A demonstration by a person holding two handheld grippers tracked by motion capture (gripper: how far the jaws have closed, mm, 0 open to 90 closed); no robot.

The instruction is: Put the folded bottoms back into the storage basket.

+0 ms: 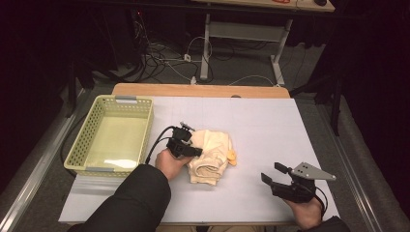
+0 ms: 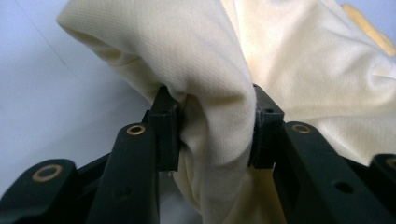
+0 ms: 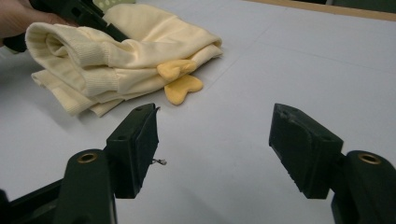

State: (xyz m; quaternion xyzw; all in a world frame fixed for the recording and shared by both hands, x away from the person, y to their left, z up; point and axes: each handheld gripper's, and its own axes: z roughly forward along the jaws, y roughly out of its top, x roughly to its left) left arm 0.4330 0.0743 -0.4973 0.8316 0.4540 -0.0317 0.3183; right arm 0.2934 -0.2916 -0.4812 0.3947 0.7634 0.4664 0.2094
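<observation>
Pinching a cream garment (image 2: pixel 215 88) fold, the left gripper (image 2: pixel 212 135) hides its hem; right gripper (image 3: pixel 215 149) gapes

In the left gripper view the cream garment (image 2: pixel 280 65) runs off the top and right edges, its lower folds hidden behind the black jaws. The yellow patch (image 2: pixel 369 28) (a trim piece, perhaps) is cut off and blurred, its shape unclear.

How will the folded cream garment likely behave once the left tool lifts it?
Probably floppy: the cream garment bunches into soft folds between the left tool, whose pads pinch a gathered wad. The folded layers will likely sag or unfold, since only one edge is held. It looks light, thin knit fabric.
</observation>
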